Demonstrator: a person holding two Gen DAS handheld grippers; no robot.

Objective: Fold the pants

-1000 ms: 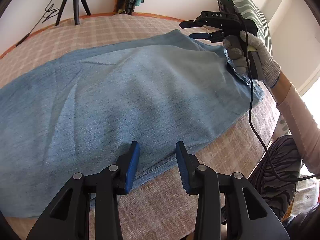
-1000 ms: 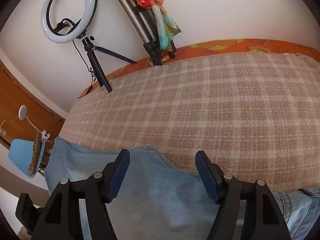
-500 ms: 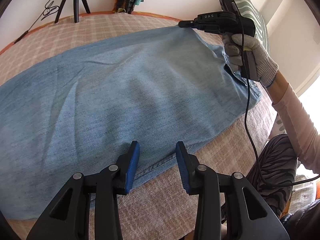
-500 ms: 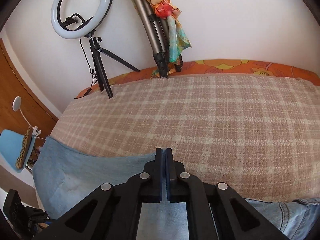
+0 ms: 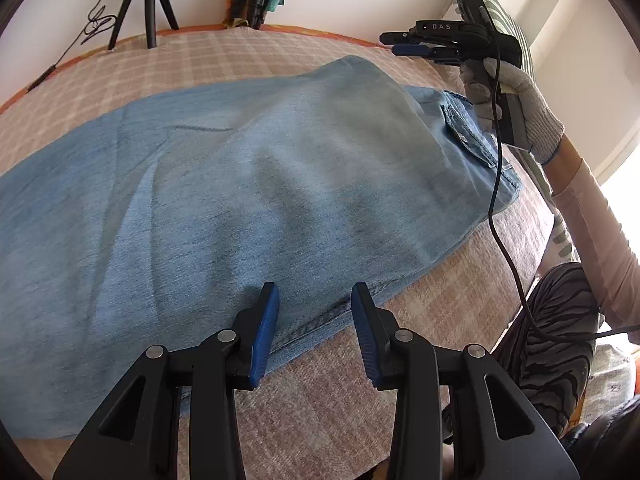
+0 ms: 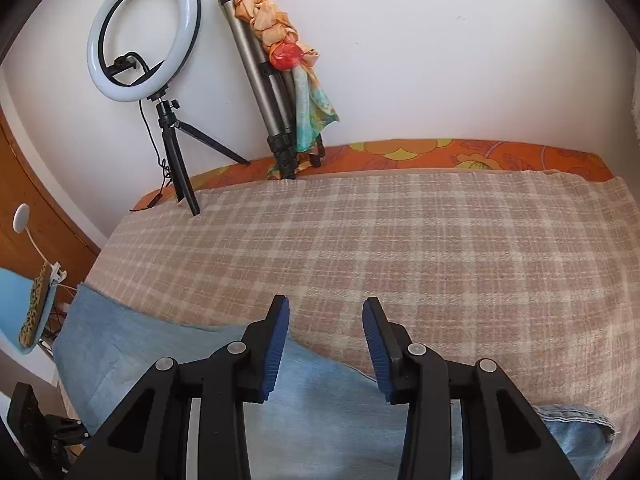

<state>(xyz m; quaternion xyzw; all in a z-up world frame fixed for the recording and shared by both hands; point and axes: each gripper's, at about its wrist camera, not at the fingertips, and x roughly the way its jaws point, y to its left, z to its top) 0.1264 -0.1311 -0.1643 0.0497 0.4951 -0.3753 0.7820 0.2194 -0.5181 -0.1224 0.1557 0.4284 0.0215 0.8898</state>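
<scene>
Light blue denim pants (image 5: 248, 184) lie spread flat across the checked bed cover, waistband and pocket at the right. My left gripper (image 5: 315, 300) is open and empty, its fingers over the pants' near hem edge. My right gripper (image 6: 325, 320) is open and empty above the pants' far edge (image 6: 320, 420). It also shows in the left wrist view (image 5: 404, 42), held in a gloved hand just above the far right corner of the pants.
The checked blanket (image 6: 440, 248) covers the bed. A ring light on a small tripod (image 6: 144, 36) and a folded tripod with a scarf (image 6: 276, 80) stand at the wall. A striped pillow (image 5: 500, 12) lies at the right. The person's leg (image 5: 560, 328) is beside the bed.
My right gripper, shut on the pants' far edge half a second ago, has opened and lifted clear; the fabric has dropped onto the bed. My left gripper has stayed open in place.
</scene>
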